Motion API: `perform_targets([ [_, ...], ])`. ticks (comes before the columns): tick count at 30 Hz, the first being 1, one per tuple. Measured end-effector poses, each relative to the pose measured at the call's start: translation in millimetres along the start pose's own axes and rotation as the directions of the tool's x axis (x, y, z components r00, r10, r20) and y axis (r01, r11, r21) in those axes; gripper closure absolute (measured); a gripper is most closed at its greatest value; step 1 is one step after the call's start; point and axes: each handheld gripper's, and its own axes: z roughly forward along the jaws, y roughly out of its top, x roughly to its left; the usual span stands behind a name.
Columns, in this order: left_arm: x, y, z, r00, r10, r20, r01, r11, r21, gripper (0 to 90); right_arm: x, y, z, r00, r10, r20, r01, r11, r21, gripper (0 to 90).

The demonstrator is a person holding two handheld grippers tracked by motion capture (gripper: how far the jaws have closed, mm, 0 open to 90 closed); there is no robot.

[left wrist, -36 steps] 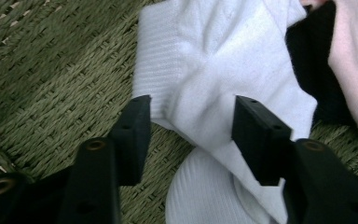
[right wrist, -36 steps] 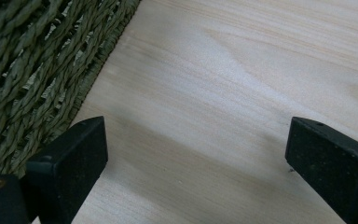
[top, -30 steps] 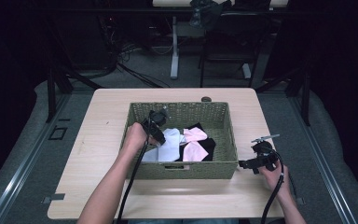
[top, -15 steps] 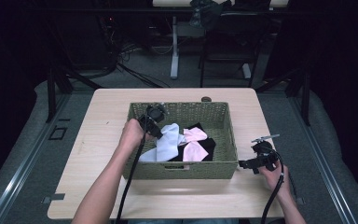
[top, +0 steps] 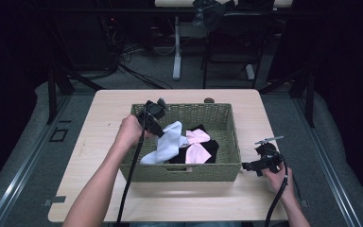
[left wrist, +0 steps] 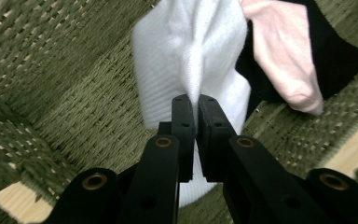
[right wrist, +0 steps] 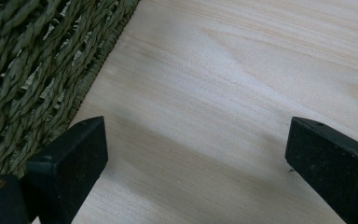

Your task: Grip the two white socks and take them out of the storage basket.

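Observation:
A green woven basket (top: 184, 168) stands mid-table with white, pink and black cloths in it. My left gripper (top: 162, 133) is over the basket's left half, shut on a fold of the white cloth (top: 168, 144), which hangs stretched from its jaws. In the left gripper view the jaws (left wrist: 194, 100) pinch the white cloth (left wrist: 186, 51), with the pink cloth (left wrist: 284, 51) and black cloth (left wrist: 340, 51) just beyond. My right gripper (top: 246, 166) rests low over the table, right of the basket, open with nothing between its fingers (right wrist: 196, 144).
The pink cloth (top: 196, 144) lies on the black cloth (top: 210, 147) in the basket's right half. Bare wooden tabletop (top: 108, 113) surrounds the basket. The basket's wall (right wrist: 32, 70) is close to the right gripper's left jaw. Dark floor and stands lie beyond the table.
My left hand has risen from low in the basket, drawing the white cloth up with it. The right hand has stayed put.

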Motion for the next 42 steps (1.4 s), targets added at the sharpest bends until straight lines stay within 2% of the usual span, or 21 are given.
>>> perform_targets([
  [5,-3.3,3.1,-19.7,0.9998,0.016,0.011,-0.016,0.9999,-0.004,86.7,0.0,0.1,0.0,1.0,0.0,-0.001,0.0,1.0,0.002,5.3],
  [9,-3.3,4.5,-28.9,0.9997,0.02,0.015,-0.02,0.9998,0.002,86.7,-0.1,0.1,0.1,1.0,0.001,-0.002,-0.001,1.0,0.001,5.3],
  [10,-2.9,4.9,-31.4,0.9996,0.025,0.01,-0.026,0.9997,0.006,86.7,0.2,-0.4,0.9,1.0,0.009,-0.003,-0.009,1.0,-0.009,5.3],
  [15,-1.0,6.8,-47.1,0.9999,0.015,-0.005,-0.015,0.9998,-0.01,86.7,-0.9,-0.1,-0.7,0.9999,-0.01,0.009,0.01,1.0,0.012,5.3],
  [17,-1.3,7.6,-52.0,0.9997,0.023,-0.011,-0.023,0.9997,-0.006,86.7,-1.3,-0.2,-0.5,0.9999,-0.013,0.005,0.013,1.0,0.014,5.3],
  [30,2.4,13.6,-75.3,0.9991,0.022,-0.036,-0.022,0.9997,-0.005,86.7,-1.4,-0.4,-0.2,0.9999,-0.012,0.004,0.012,1.0,0.009,5.3],
  [32,3.0,15.5,-80.3,0.999,0.021,-0.039,-0.022,0.9997,-0.008,86.7,-1.2,-0.9,0.8,1.0,-0.002,0.007,0.002,1.0,-0.005,5.3],
  [33,3.3,16.1,-81.7,0.999,0.021,-0.04,-0.021,0.9997,-0.008,86.7,-1.5,-0.4,-0.1,0.9999,-0.013,0.004,0.013,1.0,0.01,5.3],
  [42,7.9,20.6,-97.9,0.9983,0.009,-0.057,-0.009,1.0,0.002,86.7,-1.5,-0.4,-0.4,0.9999,-0.013,0.005,0.013,1.0,0.009,5.3],
])
